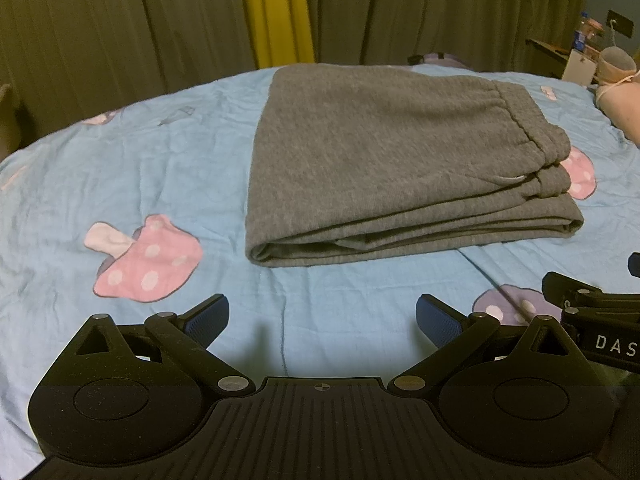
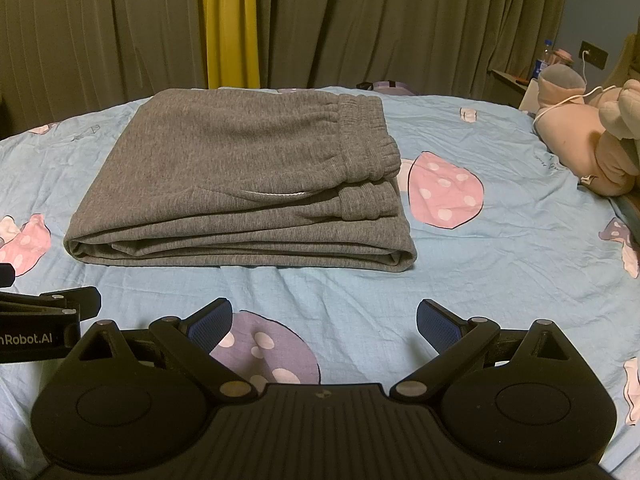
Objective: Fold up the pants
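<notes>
Grey sweatpants lie folded into a thick rectangle on the blue bed sheet, elastic waistband on the right side, folded edges facing me. In the right wrist view the same pants sit left of centre. My left gripper is open, its blue pads spread wide, hovering over bare sheet short of the pants' near edge. My right gripper is open too, over a purple mushroom print, also short of the pants. Neither touches the fabric. Each gripper's side shows at the edge of the other's view.
The sheet carries pink and purple mushroom prints. A pink plush toy with a white cable lies at the right edge of the bed. Olive and yellow curtains hang behind. A nightstand with a bottle stands at the far right.
</notes>
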Demonstrator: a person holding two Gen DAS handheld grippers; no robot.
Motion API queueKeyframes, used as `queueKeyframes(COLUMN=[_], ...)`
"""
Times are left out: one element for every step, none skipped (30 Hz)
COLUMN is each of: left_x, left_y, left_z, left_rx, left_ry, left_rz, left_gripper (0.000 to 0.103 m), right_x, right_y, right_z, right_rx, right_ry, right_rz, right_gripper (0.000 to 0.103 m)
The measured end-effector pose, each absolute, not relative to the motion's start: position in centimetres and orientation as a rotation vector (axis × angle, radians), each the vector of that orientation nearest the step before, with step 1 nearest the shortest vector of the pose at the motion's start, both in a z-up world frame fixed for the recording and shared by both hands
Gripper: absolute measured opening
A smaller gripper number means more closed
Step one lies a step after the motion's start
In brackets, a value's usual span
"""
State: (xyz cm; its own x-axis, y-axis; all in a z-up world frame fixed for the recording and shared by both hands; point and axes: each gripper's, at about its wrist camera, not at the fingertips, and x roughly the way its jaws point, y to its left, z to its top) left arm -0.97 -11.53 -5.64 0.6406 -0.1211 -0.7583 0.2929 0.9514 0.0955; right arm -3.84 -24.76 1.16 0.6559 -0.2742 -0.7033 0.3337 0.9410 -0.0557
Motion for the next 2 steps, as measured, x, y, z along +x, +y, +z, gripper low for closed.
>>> queueKeyframes(left_x=[-1.03,-1.01], left_y=[-11.57,-11.61], left_z=[-5.65,-5.67], left_rx=[0.217,0.216], left_ry=[0.846,0.846], left_rz=[-0.242,-0.246], left_gripper=[0.102,0.102], right_x=[-3.84,-3.82], right_y=[-24.74,-24.76], right_z=[1.15,1.14], right_rx=[0.082,0.082], right_ry=[0.783,0.783], right_rz=[-0.345,-0.345], right_gripper=[0.099,0.099])
